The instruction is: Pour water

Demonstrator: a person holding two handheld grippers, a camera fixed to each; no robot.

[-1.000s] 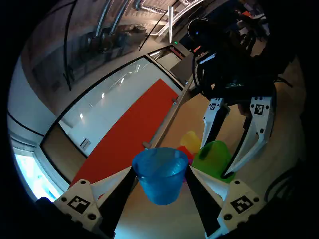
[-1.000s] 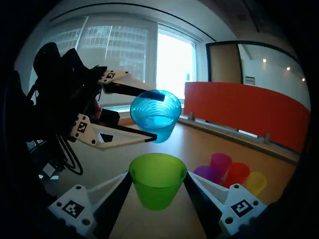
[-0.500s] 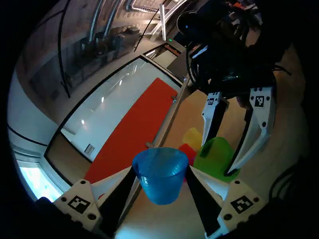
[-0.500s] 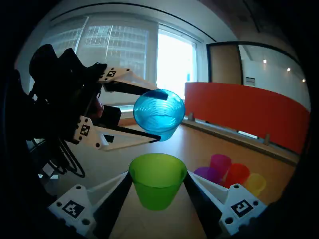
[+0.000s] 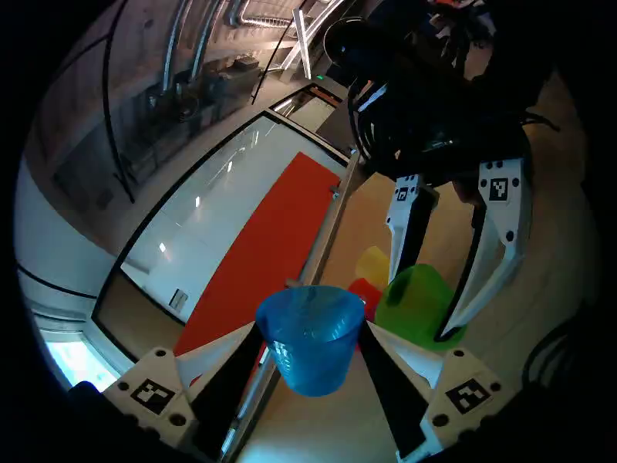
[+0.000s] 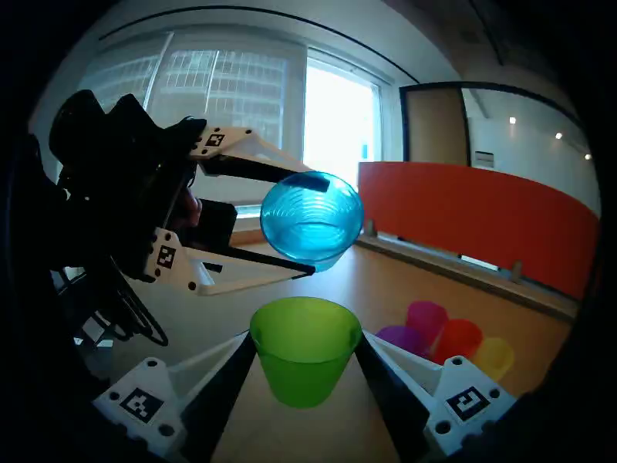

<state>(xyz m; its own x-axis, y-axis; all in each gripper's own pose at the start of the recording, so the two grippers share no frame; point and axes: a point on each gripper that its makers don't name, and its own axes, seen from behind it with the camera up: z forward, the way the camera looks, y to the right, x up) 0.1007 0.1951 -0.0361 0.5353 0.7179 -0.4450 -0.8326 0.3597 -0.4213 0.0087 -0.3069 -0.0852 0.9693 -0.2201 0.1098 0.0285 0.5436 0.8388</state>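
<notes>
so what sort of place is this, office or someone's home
Probably an office or lab, not a home: a long orange-red partition panel stands at the edge of the pale wooden tabletop, with tall glazed windows and exposed metal ceiling pipes.

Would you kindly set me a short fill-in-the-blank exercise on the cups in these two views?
1. In the right gripper view, the blue cup, held by the left gripper, hangs ____ the green cup.
2. The blue cup is tilted; the green cup, held by the right gripper, stands ____.
3. On the table beside it stand ____ spare cups.
4. The rightmost spare cup is ____.
Missing words: above; upright; four; yellow.
</notes>
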